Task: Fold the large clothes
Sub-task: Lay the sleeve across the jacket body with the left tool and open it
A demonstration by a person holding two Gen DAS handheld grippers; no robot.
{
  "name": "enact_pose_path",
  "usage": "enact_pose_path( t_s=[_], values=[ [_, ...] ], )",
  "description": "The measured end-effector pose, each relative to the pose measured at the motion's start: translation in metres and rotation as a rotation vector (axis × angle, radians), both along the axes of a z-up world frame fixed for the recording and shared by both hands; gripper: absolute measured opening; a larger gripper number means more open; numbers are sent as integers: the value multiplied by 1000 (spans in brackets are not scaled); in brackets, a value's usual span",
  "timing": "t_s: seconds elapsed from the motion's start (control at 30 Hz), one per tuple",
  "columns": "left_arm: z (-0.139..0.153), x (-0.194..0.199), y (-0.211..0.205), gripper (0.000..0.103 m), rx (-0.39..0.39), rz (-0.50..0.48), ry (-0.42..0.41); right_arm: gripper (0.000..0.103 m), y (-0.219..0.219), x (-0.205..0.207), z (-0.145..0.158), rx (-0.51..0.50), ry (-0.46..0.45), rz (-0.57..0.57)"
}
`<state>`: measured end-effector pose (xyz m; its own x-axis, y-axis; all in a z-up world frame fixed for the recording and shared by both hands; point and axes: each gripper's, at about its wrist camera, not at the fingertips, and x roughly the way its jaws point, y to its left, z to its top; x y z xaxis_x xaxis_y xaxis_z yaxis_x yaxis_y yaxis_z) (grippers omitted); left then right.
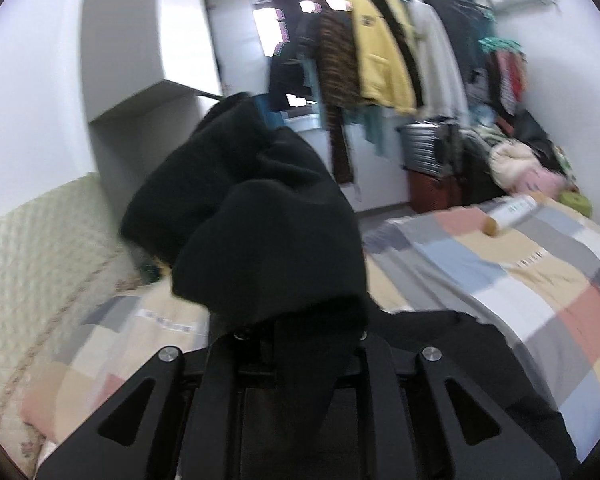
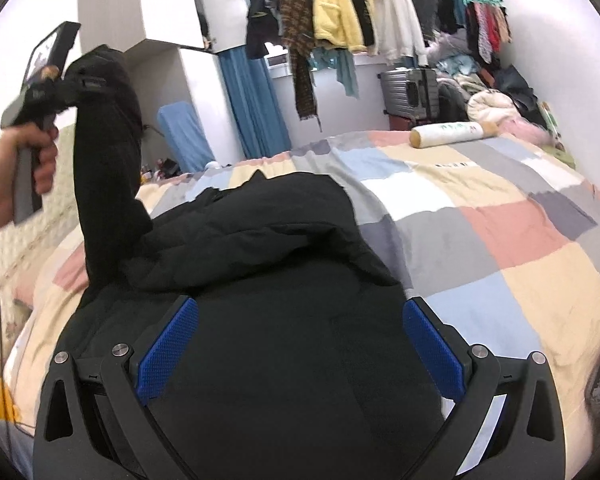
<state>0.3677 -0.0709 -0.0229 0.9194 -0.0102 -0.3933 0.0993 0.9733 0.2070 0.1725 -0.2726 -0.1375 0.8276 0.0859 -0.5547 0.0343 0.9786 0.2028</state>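
A large black padded jacket [image 2: 268,264] lies on the patchwork bed cover [image 2: 500,240]. My left gripper [image 1: 296,320] is shut on the jacket's sleeve [image 1: 252,208] and holds it up high; the cloth hides its fingertips. In the right wrist view the left gripper [image 2: 66,80] shows at the upper left with the sleeve [image 2: 108,160] hanging from it. My right gripper [image 2: 300,352] is open, its blue pads [image 2: 168,356] spread wide just above the jacket's body, holding nothing.
A rolled cylinder cushion [image 2: 448,134] lies at the bed's far side. A clothes rail with several hanging garments [image 2: 340,4], a suitcase [image 2: 410,92] and a clothes pile [image 2: 496,96] stand beyond. A quilted headboard [image 1: 32,248] is at left.
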Motion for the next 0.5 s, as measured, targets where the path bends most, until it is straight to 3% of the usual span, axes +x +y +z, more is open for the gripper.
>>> enact_pose_path(
  t_s=[0.13,0.23,0.43,0.5],
  values=[
    [-44,-3,-37,17,-42,-80,57,103,-10,5,-3,42,10,-11],
    [-86,-6,-68,17,-28,-159,125,103,-18,2,-8,60,11,-15],
    [-148,14,-98,17,-37,-157,250,103,-36,8,-18,91,33,-62],
    [-161,18,-105,17,-18,-151,251,103,-39,10,-20,106,35,-71]
  ],
)
